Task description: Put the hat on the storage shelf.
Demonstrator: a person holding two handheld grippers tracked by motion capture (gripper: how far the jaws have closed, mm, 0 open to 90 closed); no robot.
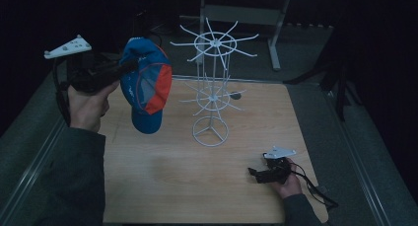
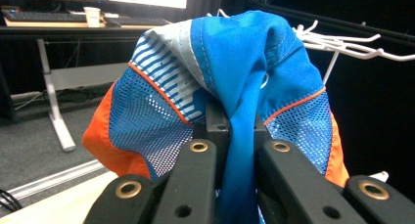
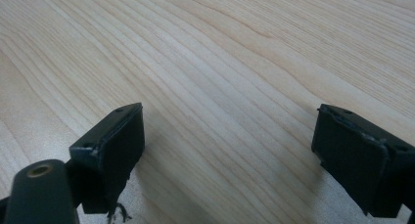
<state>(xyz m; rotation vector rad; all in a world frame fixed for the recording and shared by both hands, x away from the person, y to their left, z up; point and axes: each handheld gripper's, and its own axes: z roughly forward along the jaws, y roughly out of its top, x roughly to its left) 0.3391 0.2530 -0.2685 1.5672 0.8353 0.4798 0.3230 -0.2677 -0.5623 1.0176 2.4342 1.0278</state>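
We saw the wooden counter (image 1: 162,186) carrying a white wire rack (image 1: 212,88) at 12 o'clock. A blue-orange cap (image 1: 146,83) hung in the air at 10 o'clock, just left of the rack. Left claw (image 1: 129,65) was clamped on the cap's fabric. Right claw (image 1: 254,174) sat at 4 o'clock, low over the counter, jaws wide apart, empty.

surface: wooden table (image 1: 162,181) | on it: white wire rack (image 1: 211,132) base, near centre
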